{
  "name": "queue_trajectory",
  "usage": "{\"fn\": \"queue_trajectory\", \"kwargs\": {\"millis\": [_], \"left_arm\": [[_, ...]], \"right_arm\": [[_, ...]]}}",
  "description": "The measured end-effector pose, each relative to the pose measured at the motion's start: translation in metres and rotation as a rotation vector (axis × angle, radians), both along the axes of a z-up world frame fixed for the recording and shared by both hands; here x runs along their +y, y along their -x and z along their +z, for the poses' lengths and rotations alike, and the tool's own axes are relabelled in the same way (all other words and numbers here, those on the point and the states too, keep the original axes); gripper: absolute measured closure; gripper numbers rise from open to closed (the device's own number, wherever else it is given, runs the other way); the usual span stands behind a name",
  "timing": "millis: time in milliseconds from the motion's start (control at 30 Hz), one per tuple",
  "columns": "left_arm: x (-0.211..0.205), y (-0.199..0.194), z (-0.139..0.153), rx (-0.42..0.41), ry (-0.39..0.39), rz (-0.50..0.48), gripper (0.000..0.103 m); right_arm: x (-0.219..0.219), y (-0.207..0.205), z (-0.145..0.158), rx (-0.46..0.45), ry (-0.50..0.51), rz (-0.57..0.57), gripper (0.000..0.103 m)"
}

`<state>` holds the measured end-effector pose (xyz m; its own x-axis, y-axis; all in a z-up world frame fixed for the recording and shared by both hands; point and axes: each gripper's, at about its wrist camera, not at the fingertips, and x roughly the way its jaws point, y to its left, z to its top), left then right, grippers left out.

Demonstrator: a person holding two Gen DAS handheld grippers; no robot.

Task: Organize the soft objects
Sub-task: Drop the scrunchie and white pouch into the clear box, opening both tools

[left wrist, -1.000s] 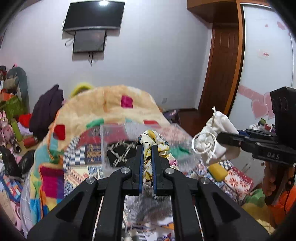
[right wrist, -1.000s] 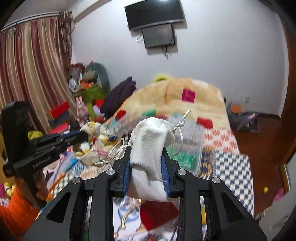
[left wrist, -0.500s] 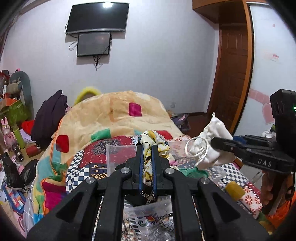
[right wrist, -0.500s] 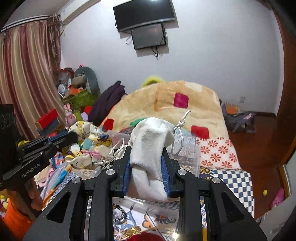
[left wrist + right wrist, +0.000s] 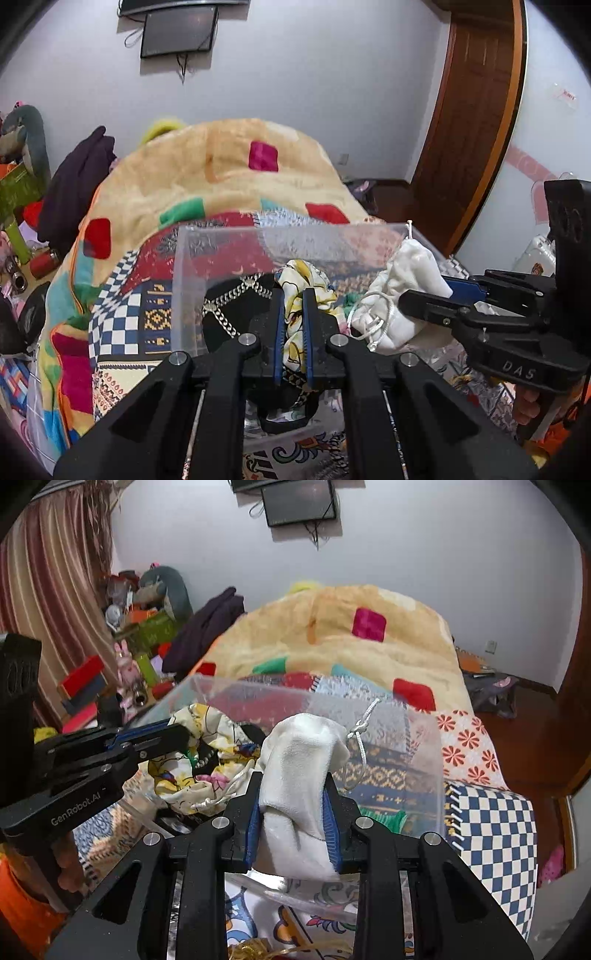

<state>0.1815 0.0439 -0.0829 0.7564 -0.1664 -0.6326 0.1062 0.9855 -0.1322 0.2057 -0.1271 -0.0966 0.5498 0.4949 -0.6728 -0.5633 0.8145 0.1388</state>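
Bedroom clutter and a patchwork quilt (image 5: 491, 812) surround a clear plastic bin (image 5: 207, 258). Left gripper (image 5: 293, 325) clamps a yellow printed pouch (image 5: 295, 273) over the bin; right gripper (image 5: 293, 812), at 3 o'clock of it, clamps a white drawstring pouch (image 5: 299, 753). Best to lower both inside before letting go, cords clear of the rim. Legible: "GenRobot.AI", "DAS".

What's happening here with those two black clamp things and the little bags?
A person is tidying soft items on a bed, with a handheld gripper in each hand. The left gripper has its jaws shut on a yellow patterned cloth pouch, and the right gripper has its jaws shut on a white drawstring pouch. Both pouches are held over a clear plastic bin that already holds a black item with a silver chain.
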Motion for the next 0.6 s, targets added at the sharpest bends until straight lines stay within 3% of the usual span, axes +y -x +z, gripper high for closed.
{"fn": "queue_trajectory", "kwargs": {"millis": [67,133,200,300,467,533,600], "left_arm": [[-0.001,0.0,-0.003,0.006,-0.018,0.006,0.095],[-0.002,0.0,-0.004,0.01,-0.032,0.012,0.088],[-0.002,0.002,-0.004,0.009,-0.035,0.018,0.07],[-0.002,0.008,0.0,-0.006,-0.036,0.024,0.054],[-0.003,0.022,0.013,-0.03,-0.035,0.023,0.04],[-0.003,0.03,0.02,-0.045,-0.038,0.03,0.031],[-0.003,0.039,0.027,-0.066,-0.034,0.039,0.014]], "right_arm": [[0.003,-0.001,-0.003,0.001,0.024,0.002,0.074],[0.006,0.0,-0.005,-0.003,0.053,0.004,0.074],[0.006,0.001,-0.005,-0.004,0.066,0.004,0.07],[0.002,0.003,-0.005,-0.006,0.077,-0.008,0.054],[-0.012,0.008,0.004,-0.004,0.053,-0.03,0.025],[-0.017,0.012,0.009,-0.008,0.045,-0.04,0.02],[-0.021,0.016,0.016,-0.025,0.042,-0.048,0.02]]}}
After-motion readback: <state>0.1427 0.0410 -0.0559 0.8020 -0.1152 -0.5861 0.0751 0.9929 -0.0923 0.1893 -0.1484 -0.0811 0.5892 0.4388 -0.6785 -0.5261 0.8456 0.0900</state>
